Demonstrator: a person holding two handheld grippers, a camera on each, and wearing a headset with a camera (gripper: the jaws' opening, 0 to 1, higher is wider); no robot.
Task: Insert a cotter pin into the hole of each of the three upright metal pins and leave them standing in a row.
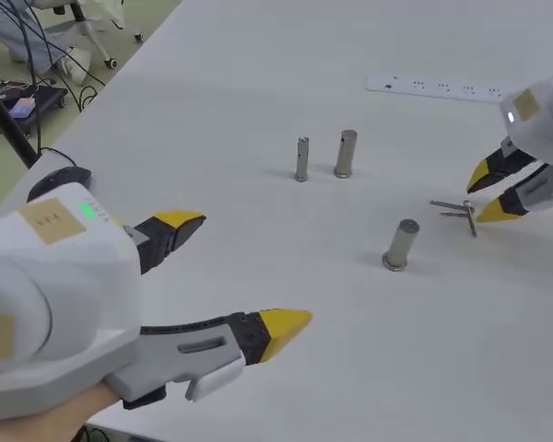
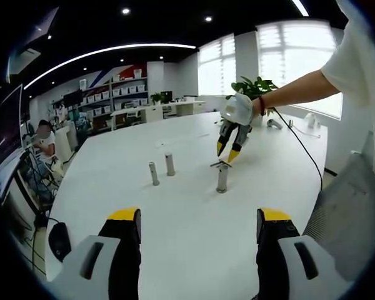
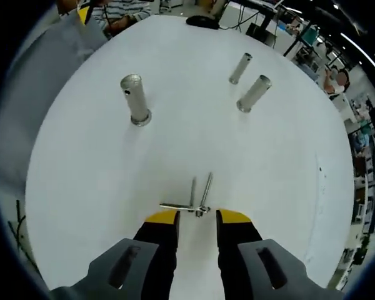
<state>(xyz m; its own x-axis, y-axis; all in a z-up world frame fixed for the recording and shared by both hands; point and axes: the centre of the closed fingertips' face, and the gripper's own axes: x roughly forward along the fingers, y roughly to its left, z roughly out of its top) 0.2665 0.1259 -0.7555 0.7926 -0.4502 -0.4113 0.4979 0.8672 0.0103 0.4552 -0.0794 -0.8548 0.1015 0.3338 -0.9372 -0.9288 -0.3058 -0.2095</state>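
Cotter pins (image 1: 458,210), a small loose cluster of them, lay flat on the white table (image 1: 258,74), not yet in any hole. My right gripper (image 1: 484,196) hovered at them with its yellow-tipped jaws a narrow gap apart and nothing pinched between; in the right gripper view the fingertips (image 3: 164,217) sat just behind the cluster, and one cotter lay crosswise right at the tips. I could not tell whether the tips were touching it. The three metal pins all stood upright. The nearest pin (image 1: 401,245) stood close to the cotters, while the thinner pin (image 1: 301,158) and the thicker pin (image 1: 346,153) stood side by side farther back, well apart from the near one. My left gripper (image 1: 232,273) hung over the near edge of the table with its jaws spread wide, holding nothing. A white power strip (image 1: 442,89) lay beyond the pins.
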